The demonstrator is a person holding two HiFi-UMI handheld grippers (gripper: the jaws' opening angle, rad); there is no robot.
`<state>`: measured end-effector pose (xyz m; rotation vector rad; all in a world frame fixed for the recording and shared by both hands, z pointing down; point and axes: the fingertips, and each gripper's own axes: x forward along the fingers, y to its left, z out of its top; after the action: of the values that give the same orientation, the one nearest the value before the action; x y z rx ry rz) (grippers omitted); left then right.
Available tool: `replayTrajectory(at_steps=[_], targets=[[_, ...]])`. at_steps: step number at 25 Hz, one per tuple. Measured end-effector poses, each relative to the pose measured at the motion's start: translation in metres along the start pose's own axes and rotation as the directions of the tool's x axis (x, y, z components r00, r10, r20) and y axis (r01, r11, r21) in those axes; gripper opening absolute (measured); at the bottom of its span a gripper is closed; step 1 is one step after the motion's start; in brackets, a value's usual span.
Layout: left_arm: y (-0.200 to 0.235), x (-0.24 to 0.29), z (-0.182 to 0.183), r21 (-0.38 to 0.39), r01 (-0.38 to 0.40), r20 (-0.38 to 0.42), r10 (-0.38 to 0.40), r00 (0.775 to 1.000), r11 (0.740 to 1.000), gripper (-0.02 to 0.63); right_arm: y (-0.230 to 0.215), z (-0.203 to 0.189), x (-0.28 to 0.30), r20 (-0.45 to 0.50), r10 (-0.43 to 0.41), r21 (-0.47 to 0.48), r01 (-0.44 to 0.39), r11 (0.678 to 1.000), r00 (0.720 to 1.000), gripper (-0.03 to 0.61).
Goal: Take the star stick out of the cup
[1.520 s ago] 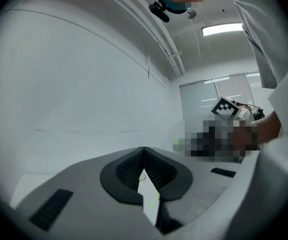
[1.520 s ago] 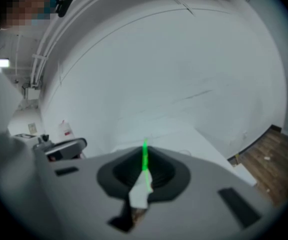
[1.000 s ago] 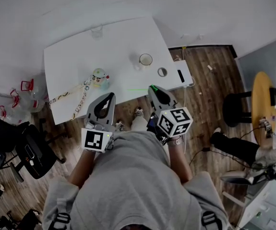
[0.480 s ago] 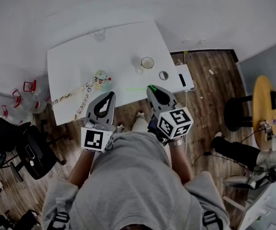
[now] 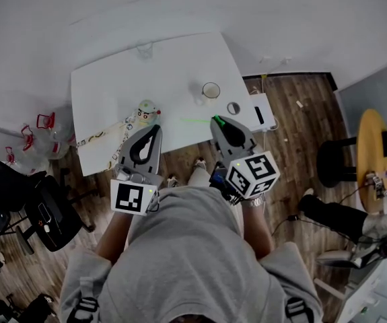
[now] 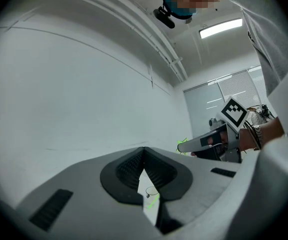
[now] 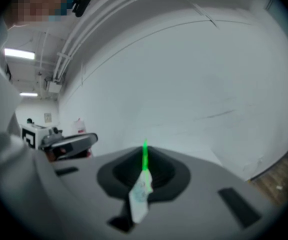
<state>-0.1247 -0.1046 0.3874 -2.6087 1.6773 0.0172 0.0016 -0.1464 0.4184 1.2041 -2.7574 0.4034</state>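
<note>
Right gripper (image 5: 215, 119): the jaws are almost shut. They pinch one end of the star stick (image 5: 194, 120).
Left gripper (image 5: 156, 128): the jaw tips are together, with nothing between them.
Star stick: it is thin and bright green. It is out of the cup (image 5: 210, 90) and pokes toward 9 o'clock from the right gripper, over the near edge of the white table (image 5: 112, 93). I cannot make out its star.
Cup: it stands on the table at 12 o'clock from the right gripper's tip, apart from the stick.
Writing: there are only black-and-white square marks on the grippers, and no words can be read.
</note>
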Motion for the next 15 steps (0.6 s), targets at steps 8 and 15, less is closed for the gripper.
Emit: replayTrajectory(at_steps=[8,15], targets=[[0.006,-0.005,0.02,0.01,-0.018,0.022,0.018,1.0,1.0,0.035,0.01,0.03,-0.006,0.052,0.015,-0.051,-0.012,0.999,0.999,0.045],[0.003,-0.013,0.046,0.059,-0.006,0.062,0.003,0.998,0.998,0.035,0.028,0.049,-0.014,0.091,0.054,-0.098,-0.045,0.994,0.994,0.044]])
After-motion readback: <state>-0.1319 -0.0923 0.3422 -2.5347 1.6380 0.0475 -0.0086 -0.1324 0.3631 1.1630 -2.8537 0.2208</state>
